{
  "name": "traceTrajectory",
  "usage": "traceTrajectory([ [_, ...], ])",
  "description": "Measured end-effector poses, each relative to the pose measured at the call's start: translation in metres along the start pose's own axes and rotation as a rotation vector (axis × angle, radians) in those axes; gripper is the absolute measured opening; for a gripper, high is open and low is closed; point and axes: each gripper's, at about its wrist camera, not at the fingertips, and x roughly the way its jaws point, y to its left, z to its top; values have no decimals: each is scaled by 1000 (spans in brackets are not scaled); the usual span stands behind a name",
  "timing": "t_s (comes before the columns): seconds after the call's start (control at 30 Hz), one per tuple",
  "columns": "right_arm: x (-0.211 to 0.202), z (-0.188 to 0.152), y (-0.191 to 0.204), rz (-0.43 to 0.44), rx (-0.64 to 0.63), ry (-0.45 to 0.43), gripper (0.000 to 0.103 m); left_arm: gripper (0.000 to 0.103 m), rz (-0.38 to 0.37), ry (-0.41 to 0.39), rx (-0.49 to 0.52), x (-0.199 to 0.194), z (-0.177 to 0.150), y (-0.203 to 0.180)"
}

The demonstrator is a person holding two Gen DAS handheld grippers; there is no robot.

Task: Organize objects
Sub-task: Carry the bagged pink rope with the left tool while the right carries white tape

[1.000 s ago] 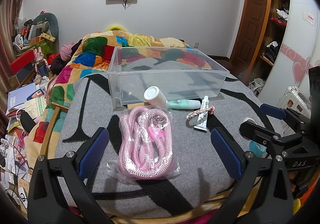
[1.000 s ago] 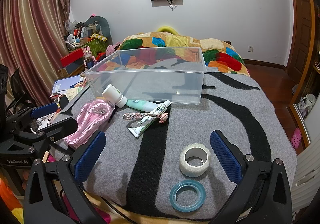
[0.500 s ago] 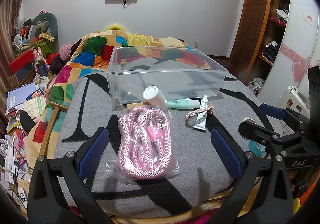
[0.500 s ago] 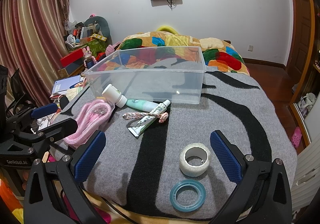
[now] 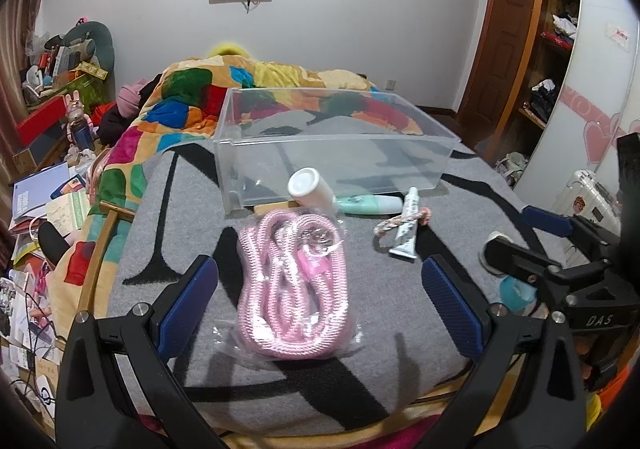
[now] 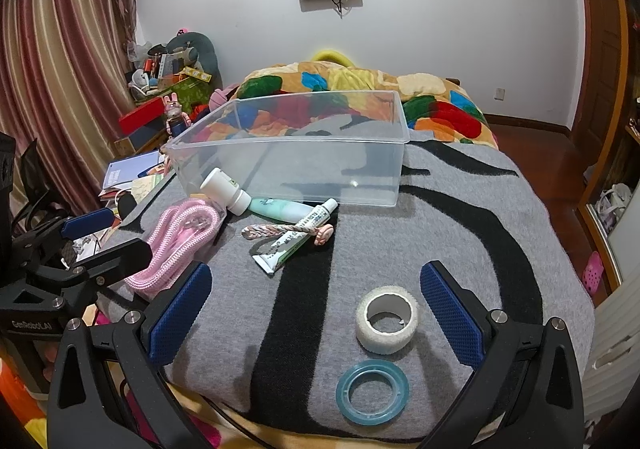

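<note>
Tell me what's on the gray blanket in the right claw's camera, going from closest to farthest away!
Blue tape ring → white tape roll → small white tube → mint green bottle → clear plastic bin.

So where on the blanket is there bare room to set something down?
Open patch right of the ointment tube, between the clear bin and the white tape roll. The bin looks empty too. Crowded along the bin's front: white bottle, green tube, braided band, bagged pink rope.
</note>
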Motion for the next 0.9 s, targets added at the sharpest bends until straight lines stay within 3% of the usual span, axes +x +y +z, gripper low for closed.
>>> traceTrajectory([
  [0.33, 15, -13, -30, -40, 57, 79, 99, 103, -13, 172, -40, 41, -8, 18],
  [0.43, 23, -18, -44, -41, 85, 115, 87, 103, 4, 210, -40, 55, -13, 16],
  [0.63, 31, -23, -52, -32, 105, 147, 53, 101, 49, 176, 1, 62, -13, 6],
  [0.7, 30, -23, -50, -32, 96, 143, 41, 83, 74, 156, 24, 63, -12, 3],
  [0.73, 29, -23, -50, -29, 94, 140, 40, 79, 76, 149, 39, 64, -11, 2],
  [0.77, 29, -22, -49, -29, 92, 135, 36, 68, 65, 144, 42, 64, -10, 3],
  [0.9, 27, -19, -45, -17, 86, 116, 36, 60, 56, 135, 53, 57, -10, 6],
])
